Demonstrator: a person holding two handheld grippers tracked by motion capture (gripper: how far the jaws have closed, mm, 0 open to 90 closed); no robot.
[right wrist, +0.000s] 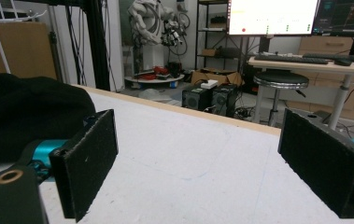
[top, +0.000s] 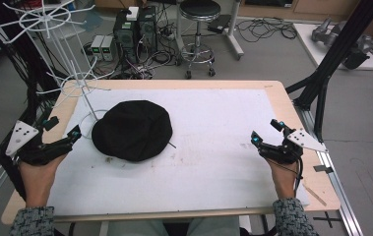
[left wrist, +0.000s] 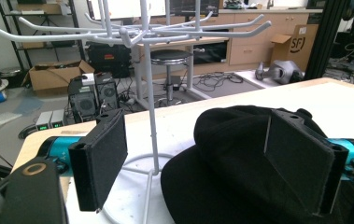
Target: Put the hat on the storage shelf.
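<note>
white rack (top: 76, 81) crowding black hat (top: 132, 130) at left, open mat (top: 213, 147) rightward

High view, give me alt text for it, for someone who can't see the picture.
A black hat lies on a white-topped table, partly over the ring base of a white wire rack at the table's left rear. A person's hands hold an open left tool beside the hat and an open right tool near the right edge, neither touching anything.

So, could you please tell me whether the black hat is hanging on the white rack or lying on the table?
Lying on the table: the black hat rests flat beside the white rack base, its hooks bare.
</note>
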